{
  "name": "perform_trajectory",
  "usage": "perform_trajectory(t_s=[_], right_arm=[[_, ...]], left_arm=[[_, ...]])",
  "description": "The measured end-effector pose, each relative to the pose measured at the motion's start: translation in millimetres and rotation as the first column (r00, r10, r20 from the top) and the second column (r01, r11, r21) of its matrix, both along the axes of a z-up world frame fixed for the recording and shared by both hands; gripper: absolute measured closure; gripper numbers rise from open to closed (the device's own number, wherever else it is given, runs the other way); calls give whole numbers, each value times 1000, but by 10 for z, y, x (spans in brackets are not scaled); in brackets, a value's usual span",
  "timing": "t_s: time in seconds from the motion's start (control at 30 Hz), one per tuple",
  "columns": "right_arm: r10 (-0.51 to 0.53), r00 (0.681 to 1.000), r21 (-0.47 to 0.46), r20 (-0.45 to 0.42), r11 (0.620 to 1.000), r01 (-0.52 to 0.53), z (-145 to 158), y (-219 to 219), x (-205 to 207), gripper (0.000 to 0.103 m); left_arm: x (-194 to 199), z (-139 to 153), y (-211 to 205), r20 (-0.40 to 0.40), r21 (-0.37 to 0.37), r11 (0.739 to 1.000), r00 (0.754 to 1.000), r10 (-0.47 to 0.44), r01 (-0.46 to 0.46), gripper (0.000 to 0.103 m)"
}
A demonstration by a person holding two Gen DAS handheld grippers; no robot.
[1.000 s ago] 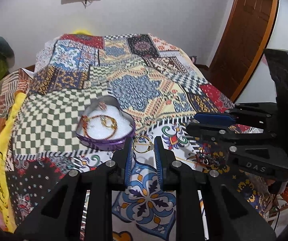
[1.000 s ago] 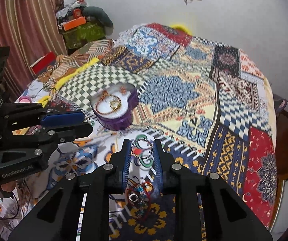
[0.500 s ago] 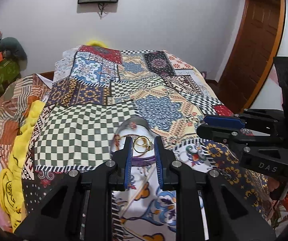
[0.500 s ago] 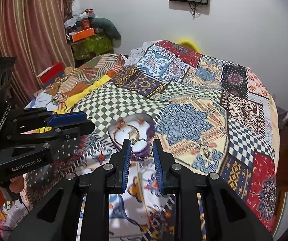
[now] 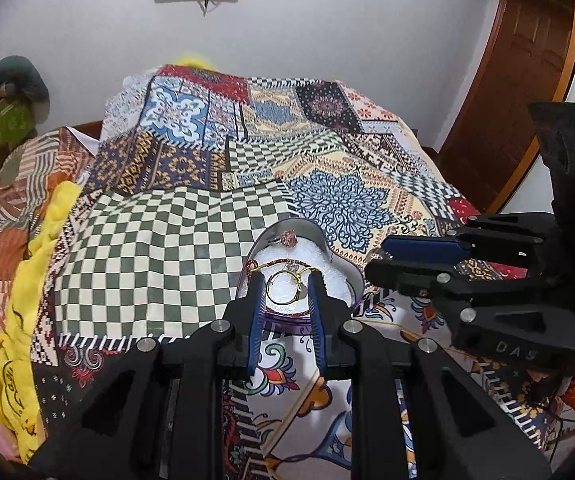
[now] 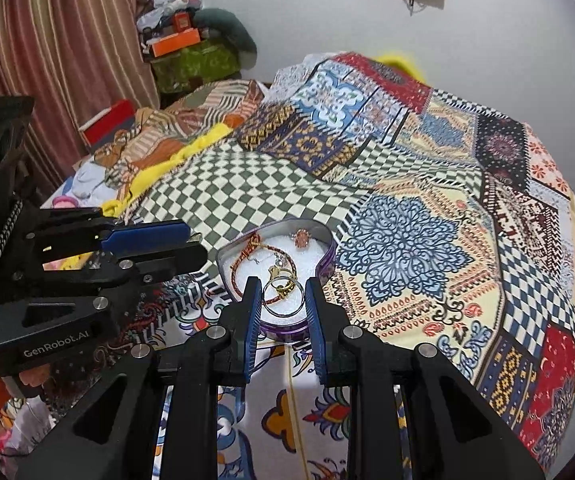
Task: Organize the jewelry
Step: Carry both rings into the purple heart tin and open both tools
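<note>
A purple heart-shaped jewelry box with white padding lies open on the patchwork bedspread. It holds a red-gold bracelet and a pink-stone ring. My left gripper is shut on a gold ring and holds it over the box. My right gripper is shut on a silver ring, also over the box. Each gripper shows in the other's view, the right one and the left one.
The bedspread covers the bed. A yellow cloth lies along its left edge. A wooden door is at the right, a striped curtain and stacked boxes at the left.
Both grippers moved forward with their rings, from over the bedspread in front of the box to directly above the box's white padding.
</note>
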State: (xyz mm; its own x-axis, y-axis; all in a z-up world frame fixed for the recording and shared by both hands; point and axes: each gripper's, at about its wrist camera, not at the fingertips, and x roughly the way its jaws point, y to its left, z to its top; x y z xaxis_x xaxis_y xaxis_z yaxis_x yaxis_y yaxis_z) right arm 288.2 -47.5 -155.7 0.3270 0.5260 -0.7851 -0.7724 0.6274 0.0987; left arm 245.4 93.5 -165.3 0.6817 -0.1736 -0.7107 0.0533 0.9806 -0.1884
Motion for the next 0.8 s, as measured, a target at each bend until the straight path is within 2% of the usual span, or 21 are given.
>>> perform_trajectory(t_s=[0.47,0.8], right_arm=[[60,998,-86,-10,995,-60,-224,189,92,83],[54,998,-91,-18,994,-55,-248,201,111,83]], left_arm=[[326,-294,44,-77,-36,999,996,-33,31,83],[335,-301,3,-77,-1,1000,997,-25,25,83]])
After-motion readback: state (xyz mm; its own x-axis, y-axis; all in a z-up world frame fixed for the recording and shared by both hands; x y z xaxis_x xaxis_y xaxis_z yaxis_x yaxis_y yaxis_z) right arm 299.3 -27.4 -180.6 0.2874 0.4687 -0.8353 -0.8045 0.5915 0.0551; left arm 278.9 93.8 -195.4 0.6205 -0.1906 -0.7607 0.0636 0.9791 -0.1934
